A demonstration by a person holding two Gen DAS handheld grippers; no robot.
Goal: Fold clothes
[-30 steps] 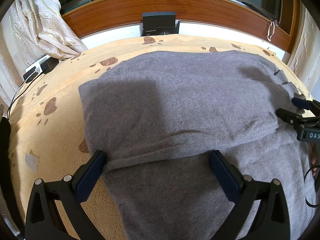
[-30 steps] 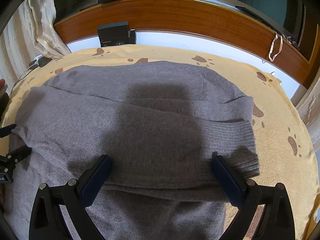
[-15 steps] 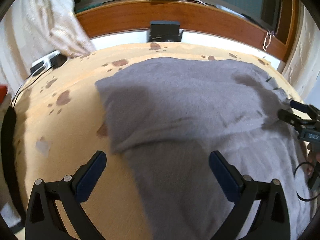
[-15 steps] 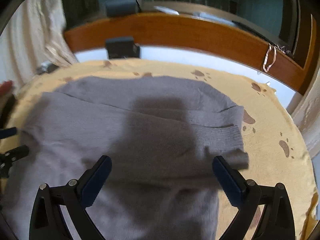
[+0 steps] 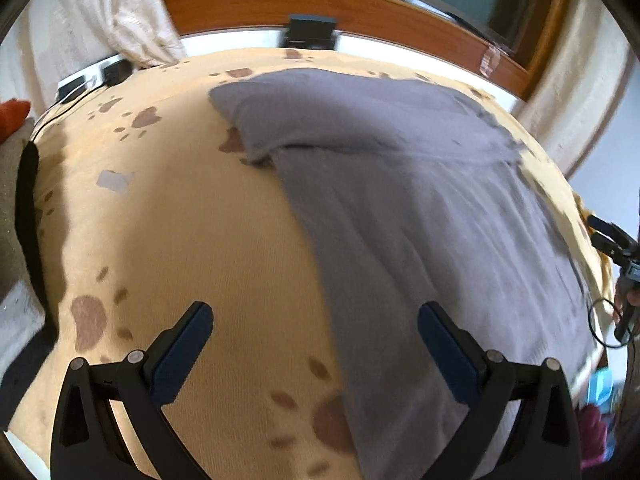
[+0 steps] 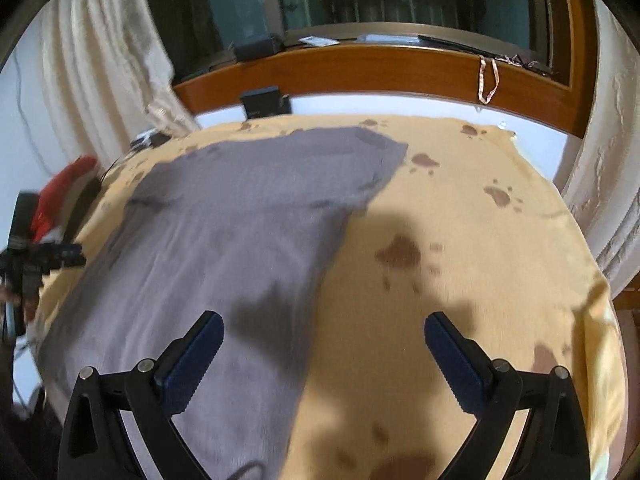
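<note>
A grey knit sweater (image 5: 420, 200) lies flat on a yellow paw-print blanket (image 5: 180, 220), its sleeves folded across the top. It also shows in the right wrist view (image 6: 224, 232). My left gripper (image 5: 316, 344) is open and empty, above the sweater's left edge near the front. My right gripper (image 6: 324, 352) is open and empty, above the sweater's right edge near the front. Each gripper shows small at the other view's side: the right gripper (image 5: 612, 240) and the left gripper (image 6: 48, 260).
A wooden window sill (image 6: 380, 72) runs along the far side with a black box (image 6: 264, 100) below it. Cream curtains (image 6: 100, 80) hang at left and right. A red item (image 6: 64, 188) and cables lie off the blanket's left side.
Both grippers have let go of the folded sleeves and pulled back and apart, the left to the sweater's left edge, the right to its right edge. The sweater stays flat.
</note>
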